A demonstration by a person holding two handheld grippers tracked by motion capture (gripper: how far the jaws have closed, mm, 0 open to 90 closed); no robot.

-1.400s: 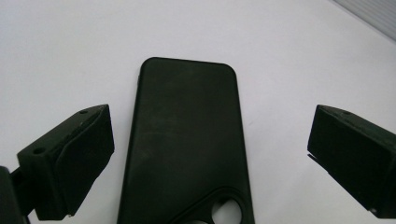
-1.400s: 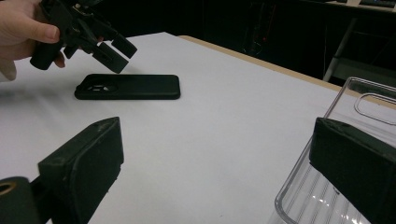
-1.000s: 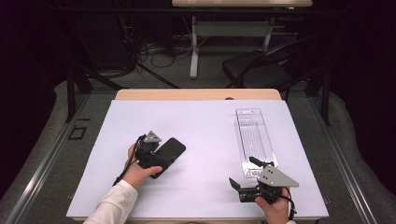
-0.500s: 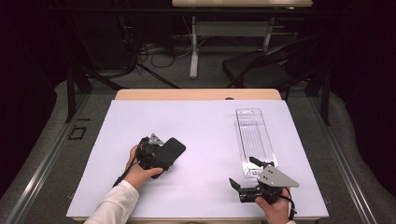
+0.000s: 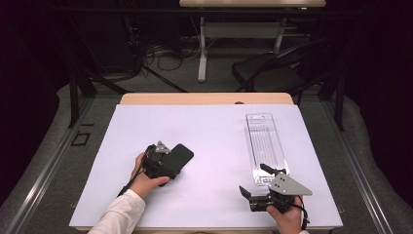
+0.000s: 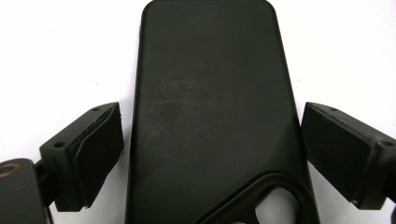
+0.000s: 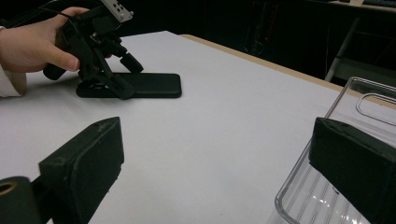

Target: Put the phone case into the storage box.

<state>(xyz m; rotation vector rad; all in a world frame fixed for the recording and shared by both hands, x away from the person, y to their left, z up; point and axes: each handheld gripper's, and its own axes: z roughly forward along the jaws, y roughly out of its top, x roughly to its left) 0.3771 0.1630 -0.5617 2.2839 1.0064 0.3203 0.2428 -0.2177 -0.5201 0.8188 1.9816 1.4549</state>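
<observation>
Fig.: approach phase of a grasp on the black phone case [image 5: 178, 157], which lies flat on the white table cover [image 5: 214, 141], left of centre and well apart from the clear plastic blister tray [image 5: 266, 146] on the right.

Left gripper [image 5: 165, 165]: jaws released and spread to either side of the case. In the left gripper view the case [image 6: 212, 121] runs up between the two pads, camera cut-out end nearest the lens, w/ a sliver of white showing on each side (so no contact yet on either long edge).

Change vs. the earlier frames: the left gripper has slid fwd along the case, so that the near end now sits between the jaws rather than ahead of them; the case itself has hardly shifted. Judged meaning: alignment is about done, and the closing squeeze across the case's width is the step in hand.

Right gripper [image 5: 263, 187]: parked near the front edge, just beside the tray's near end, jaws wide apart, holding nothing; unchanged from before. In the right gripper view the tray [image 7: 355, 154] shows at right, and the left gripper [image 7: 109, 70] over the case [image 7: 140, 86] farther off.

Risk (judgement): a thin, smooth case may skid if one pad lands first.
</observation>
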